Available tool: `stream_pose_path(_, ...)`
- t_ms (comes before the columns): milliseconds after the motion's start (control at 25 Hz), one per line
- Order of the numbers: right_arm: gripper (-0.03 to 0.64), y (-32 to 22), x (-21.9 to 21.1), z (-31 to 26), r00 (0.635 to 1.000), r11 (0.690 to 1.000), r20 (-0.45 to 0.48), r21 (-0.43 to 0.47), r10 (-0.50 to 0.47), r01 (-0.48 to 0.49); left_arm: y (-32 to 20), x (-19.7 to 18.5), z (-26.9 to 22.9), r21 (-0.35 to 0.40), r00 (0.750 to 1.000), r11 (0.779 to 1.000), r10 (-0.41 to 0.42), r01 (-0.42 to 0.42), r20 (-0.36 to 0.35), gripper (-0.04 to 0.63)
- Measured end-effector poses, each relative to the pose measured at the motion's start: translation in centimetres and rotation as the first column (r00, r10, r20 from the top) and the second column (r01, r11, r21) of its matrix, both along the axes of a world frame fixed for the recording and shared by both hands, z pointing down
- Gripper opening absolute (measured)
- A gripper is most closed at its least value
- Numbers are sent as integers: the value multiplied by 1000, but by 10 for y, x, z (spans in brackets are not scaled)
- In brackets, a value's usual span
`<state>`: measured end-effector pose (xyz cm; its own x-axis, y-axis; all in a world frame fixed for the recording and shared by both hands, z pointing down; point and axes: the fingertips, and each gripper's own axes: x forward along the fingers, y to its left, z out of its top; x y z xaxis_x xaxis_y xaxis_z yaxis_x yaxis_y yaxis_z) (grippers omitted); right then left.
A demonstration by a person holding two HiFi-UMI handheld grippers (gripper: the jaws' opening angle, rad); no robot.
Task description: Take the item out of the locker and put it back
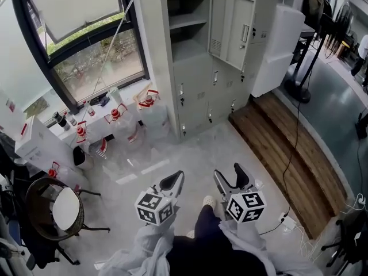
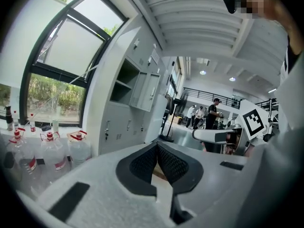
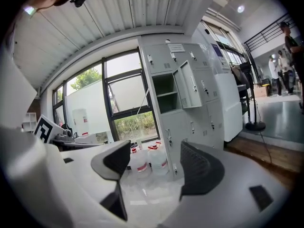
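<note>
A grey locker bank (image 1: 201, 68) stands ahead across the pale floor. One upper door (image 1: 231, 30) hangs open beside its compartment (image 1: 187, 25), which has a shelf; I see no item in it from here. My left gripper (image 1: 172, 183) is held low in front of me, well short of the locker, its jaws shut together with nothing between them (image 2: 156, 145). My right gripper (image 1: 231, 178) is beside it, jaws open and empty (image 3: 154, 151). The open compartment (image 3: 166, 91) and its door (image 3: 187, 84) show in the right gripper view, as does the compartment (image 2: 124, 82) in the left gripper view.
Several water jugs (image 1: 118, 122) with red caps stand under the window left of the locker. A round chair (image 1: 54, 209) is at the lower left. A raised wooden platform (image 1: 287, 148) with a cable runs along the right. People (image 2: 211, 113) stand far off.
</note>
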<state>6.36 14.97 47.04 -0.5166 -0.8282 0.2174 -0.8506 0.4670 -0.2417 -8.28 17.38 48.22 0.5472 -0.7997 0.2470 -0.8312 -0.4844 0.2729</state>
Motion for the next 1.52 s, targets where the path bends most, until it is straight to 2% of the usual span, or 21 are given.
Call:
stream_pose_path(440,309,-141,18,-16,998,998,-8,34,-56,56,-131,16,-14,31,998,998,-63,63,9,8)
stream_pose_path(800,309,-224,38,-14,996,994,-10,56,-94,94,-213,39,-15,69,996,993,-92,91,15,8)
stream_pose_path(920,310,-238,40,-9,994,993,-7,49,-110,111,-222,47,-9,58,995,994,-95,94,18,8)
stream_pose_path(1120,309,-237,34,6,989,990,9,0,-144,144,-222,41,9,-10,992,992,-124,125,28,8)
stream_pose_path(1520,308,-252,48,32,994,992,15,-59,-110,111,-244,46,26,-44,993,993,-106,108,43,8)
